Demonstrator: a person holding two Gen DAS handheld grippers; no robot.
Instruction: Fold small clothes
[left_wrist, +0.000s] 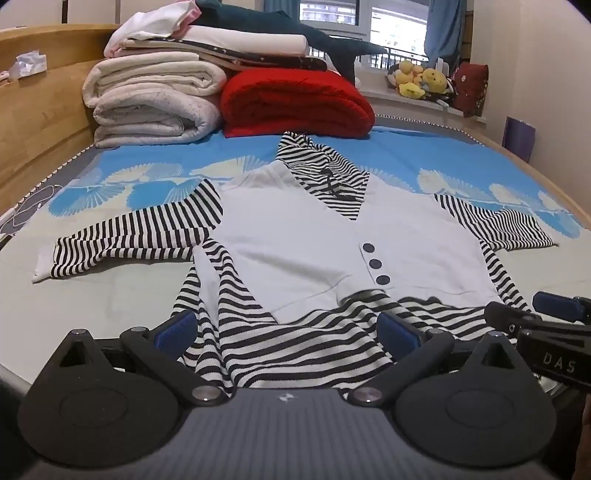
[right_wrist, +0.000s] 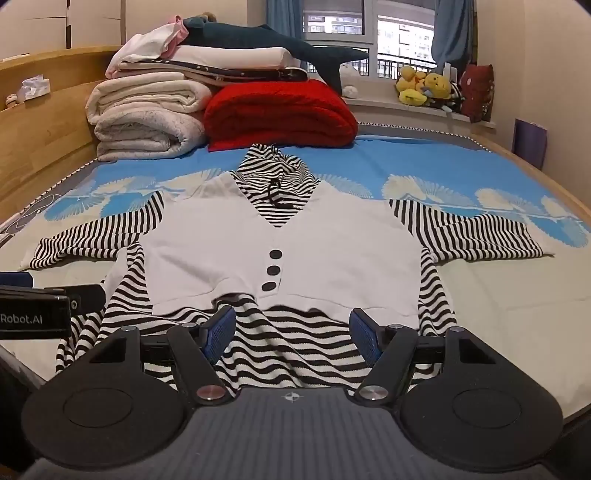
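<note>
Both claws open, empty – left claw (left_wrist: 286, 328) & right claw (right_wrist: 291, 332) at near hem of shirt (left_wrist: 295, 240), its long axis running near-to-far, collar far.

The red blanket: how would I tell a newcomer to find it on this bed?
Start at the wooden headboard and the bedding stacked against it. Right of the rolled white quilts, just beyond the striped garment's collar, lies the red blanket, folded thick. It is the only red, knitted-looking piece in that pile.
</note>
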